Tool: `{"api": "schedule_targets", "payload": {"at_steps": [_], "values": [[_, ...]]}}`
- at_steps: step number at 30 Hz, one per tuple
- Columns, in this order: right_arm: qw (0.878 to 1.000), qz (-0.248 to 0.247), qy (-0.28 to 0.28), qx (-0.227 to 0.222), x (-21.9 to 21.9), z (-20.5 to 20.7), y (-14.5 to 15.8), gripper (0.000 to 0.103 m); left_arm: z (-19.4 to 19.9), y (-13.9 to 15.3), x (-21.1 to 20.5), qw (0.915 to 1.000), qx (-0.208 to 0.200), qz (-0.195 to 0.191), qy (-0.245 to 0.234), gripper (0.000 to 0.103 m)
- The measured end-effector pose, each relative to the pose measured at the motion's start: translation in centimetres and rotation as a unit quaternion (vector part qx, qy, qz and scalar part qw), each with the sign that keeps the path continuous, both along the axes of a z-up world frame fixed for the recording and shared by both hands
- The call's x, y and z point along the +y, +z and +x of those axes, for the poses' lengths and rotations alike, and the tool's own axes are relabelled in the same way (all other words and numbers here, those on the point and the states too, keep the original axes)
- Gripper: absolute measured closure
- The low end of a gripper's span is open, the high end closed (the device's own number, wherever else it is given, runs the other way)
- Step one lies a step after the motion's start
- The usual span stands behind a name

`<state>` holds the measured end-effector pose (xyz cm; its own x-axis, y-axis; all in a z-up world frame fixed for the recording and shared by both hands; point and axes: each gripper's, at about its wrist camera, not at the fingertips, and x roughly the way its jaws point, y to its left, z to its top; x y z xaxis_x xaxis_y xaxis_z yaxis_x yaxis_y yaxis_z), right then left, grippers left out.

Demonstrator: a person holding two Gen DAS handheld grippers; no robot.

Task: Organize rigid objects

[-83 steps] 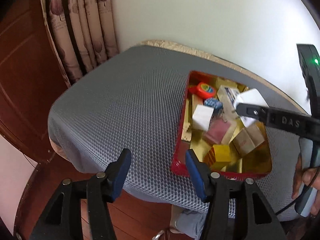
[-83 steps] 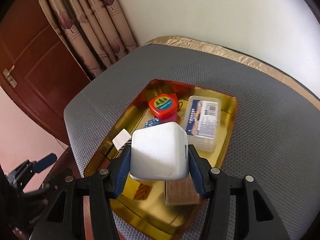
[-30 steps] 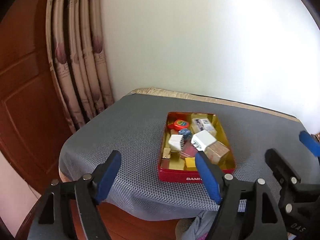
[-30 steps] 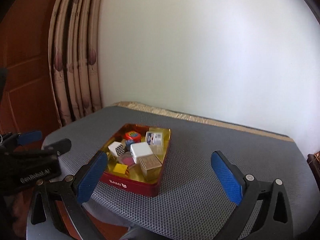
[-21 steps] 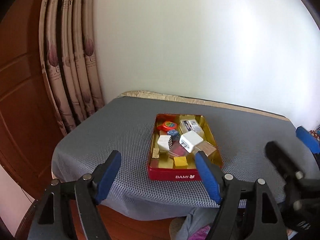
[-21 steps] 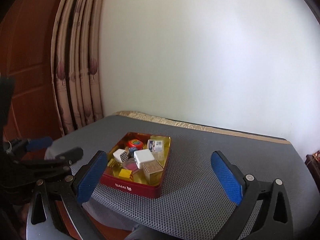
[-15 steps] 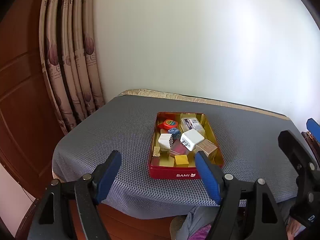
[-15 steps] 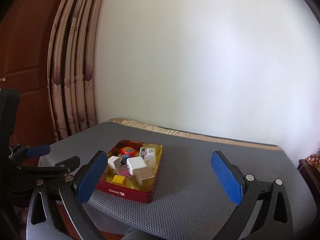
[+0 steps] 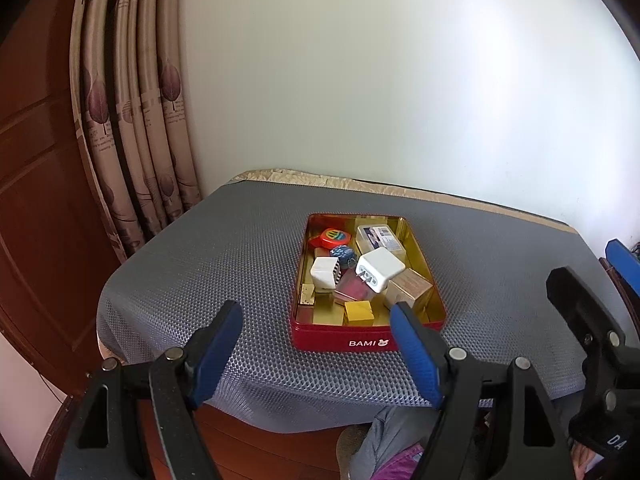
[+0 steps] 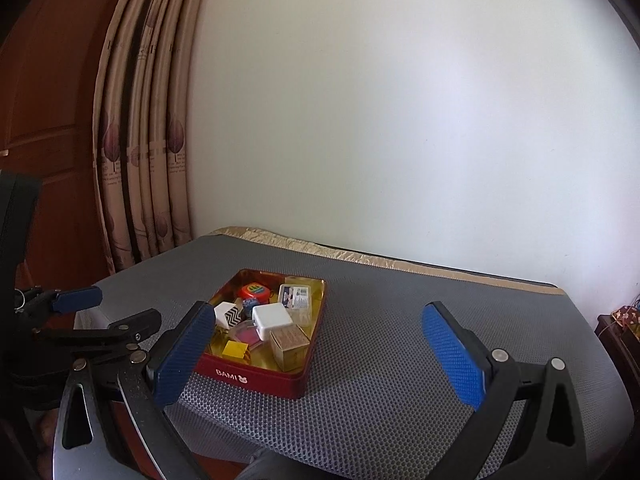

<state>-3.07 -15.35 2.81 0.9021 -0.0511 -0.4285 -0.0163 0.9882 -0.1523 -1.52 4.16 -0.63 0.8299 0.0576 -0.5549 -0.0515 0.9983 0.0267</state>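
A red tin (image 9: 372, 342) marked BAMI sits on the grey mesh-covered table (image 9: 224, 264). Inside lie a white charger (image 9: 380, 268), a wooden cube (image 9: 408, 292), a yellow block (image 9: 359, 312), a red tape measure (image 9: 332, 237), a clear plastic box (image 9: 378, 237) and a zigzag-patterned white cube (image 9: 324, 272). My left gripper (image 9: 316, 316) is open and empty, well back from the tin's near wall. In the right wrist view the tin (image 10: 256, 376) holds the charger (image 10: 272, 318), and my right gripper (image 10: 318, 314) is wide open and empty, also held back.
Patterned curtains (image 9: 132, 120) and a dark wooden door (image 9: 32, 160) stand to the left; a plain white wall is behind the table. The table's gold-trimmed far edge (image 10: 360, 258) runs along the wall. A person's clothed leg (image 9: 384, 440) shows below the near edge.
My right gripper, earlier shut on the white charger over the tin, is now open; the charger lies in the tin. Both grippers have drawn back and up from the table.
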Motion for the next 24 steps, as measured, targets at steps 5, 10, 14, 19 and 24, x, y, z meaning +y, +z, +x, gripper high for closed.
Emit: {"api": "schedule_targets", "payload": {"at_steps": [5,10,14,19,24], "values": [[1.0,0.003,0.002,0.002,0.0,0.0,-0.1,0.0,-0.1,0.1,0.1,1.0,-0.006,0.003,0.004,0.025],[1.0,0.003,0.0,0.006,0.0,0.1,-0.3,0.0,0.2,-0.1,0.4,0.9999,0.003,0.0,0.012,0.025],[1.0,0.002,-0.001,0.008,0.2,0.2,-0.4,0.0,0.3,-0.2,0.5,0.9999,0.006,0.001,0.014,0.025],[1.0,0.002,-0.006,0.016,0.3,0.4,-0.9,0.0,0.6,-0.6,0.7,0.9997,0.014,-0.001,0.018,0.025],[1.0,0.005,-0.01,0.027,0.1,0.8,-1.5,0.0,0.8,-0.9,1.1,0.9995,0.021,-0.006,0.021,0.025]]}}
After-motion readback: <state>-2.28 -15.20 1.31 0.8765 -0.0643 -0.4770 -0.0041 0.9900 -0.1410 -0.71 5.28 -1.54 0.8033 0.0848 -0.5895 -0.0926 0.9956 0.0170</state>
